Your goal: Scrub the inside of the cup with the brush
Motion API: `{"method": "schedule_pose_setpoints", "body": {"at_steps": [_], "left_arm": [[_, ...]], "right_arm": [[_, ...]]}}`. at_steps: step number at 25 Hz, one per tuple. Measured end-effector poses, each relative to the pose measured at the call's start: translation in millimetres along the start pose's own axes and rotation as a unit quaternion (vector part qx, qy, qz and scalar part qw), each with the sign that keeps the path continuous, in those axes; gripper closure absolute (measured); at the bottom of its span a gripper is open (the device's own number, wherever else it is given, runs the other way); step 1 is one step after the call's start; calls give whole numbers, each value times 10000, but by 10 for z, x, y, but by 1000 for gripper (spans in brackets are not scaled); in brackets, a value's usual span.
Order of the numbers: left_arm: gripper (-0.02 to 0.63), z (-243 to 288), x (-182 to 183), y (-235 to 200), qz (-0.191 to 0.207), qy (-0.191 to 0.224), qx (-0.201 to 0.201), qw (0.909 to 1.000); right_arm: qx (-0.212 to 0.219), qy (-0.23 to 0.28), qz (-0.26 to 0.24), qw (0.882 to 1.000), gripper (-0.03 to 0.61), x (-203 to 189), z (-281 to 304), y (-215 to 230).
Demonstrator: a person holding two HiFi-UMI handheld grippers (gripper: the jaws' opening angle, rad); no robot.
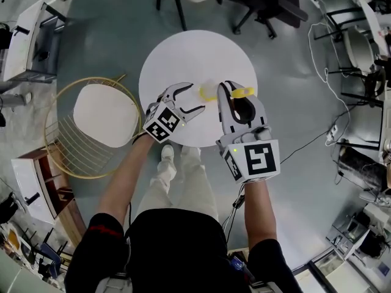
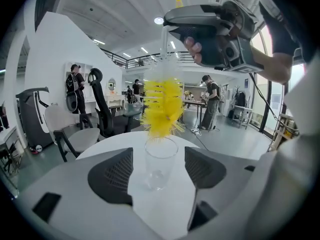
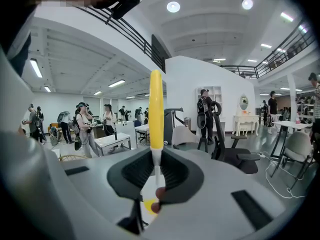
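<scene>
Your left gripper [image 1: 197, 98] has its fingers [image 2: 112, 176] spread wide, and neither pad touches anything. The cup [image 2: 160, 161], clear glass, stands upright on the round white table [image 1: 183, 54] at the mouth of that gap. It has a pad off to each side, both apart from its wall.

Your right gripper [image 3: 156, 171] is clamped on the brush [image 3: 156, 109]. Its fingers [image 3: 177, 171] pinch the thin white stem, and the yellow handle rises straight up out of them. Seen from your left gripper, the brush hangs upright with its yellow bristles [image 2: 162, 109] directly over the cup. The lowest tips are at the rim and most of the head is above it. Your right hand and its gripper sit high over the cup in that view, so the way down into the glass is taken up by the brush itself.

Around you, a gold wire chair [image 1: 67, 145] with a pale seat stands just off the table's left edge, close to your left forearm. A black office chair [image 1: 263, 5] stands beyond the table's far side. Loose cables [image 1: 330, 96] trail over the grey floor to your right. Your legs [image 1: 177, 182] are just beside the table's near edge. Further off, in the gripper views, people [image 2: 75, 86] stand among desks and chairs, well apart from the table.
</scene>
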State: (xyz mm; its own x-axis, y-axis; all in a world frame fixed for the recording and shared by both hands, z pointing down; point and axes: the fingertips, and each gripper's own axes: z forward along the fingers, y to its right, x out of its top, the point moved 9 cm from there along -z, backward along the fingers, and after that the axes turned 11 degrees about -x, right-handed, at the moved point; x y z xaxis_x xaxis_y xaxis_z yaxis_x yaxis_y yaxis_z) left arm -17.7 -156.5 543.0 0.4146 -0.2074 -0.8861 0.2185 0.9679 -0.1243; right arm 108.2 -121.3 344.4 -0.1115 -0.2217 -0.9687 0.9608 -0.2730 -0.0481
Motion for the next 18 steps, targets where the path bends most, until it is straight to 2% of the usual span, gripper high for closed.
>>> {"method": "schedule_pose_setpoints", "body": {"at_steps": [8,11,18], "left_arm": [[285,-226,186,263,-39,148,-56,9999],[343,-315,288,377,27,202,-107,9997],[415,-595,568,557,199,430,-18,9989]], "right_arm": [[-137,-49,8,9999,528,52,-226,-17],[-185,-37,31,9998,529,101,-322,-19],[-293,45,94,9995,529,220,-533,-58]]}}
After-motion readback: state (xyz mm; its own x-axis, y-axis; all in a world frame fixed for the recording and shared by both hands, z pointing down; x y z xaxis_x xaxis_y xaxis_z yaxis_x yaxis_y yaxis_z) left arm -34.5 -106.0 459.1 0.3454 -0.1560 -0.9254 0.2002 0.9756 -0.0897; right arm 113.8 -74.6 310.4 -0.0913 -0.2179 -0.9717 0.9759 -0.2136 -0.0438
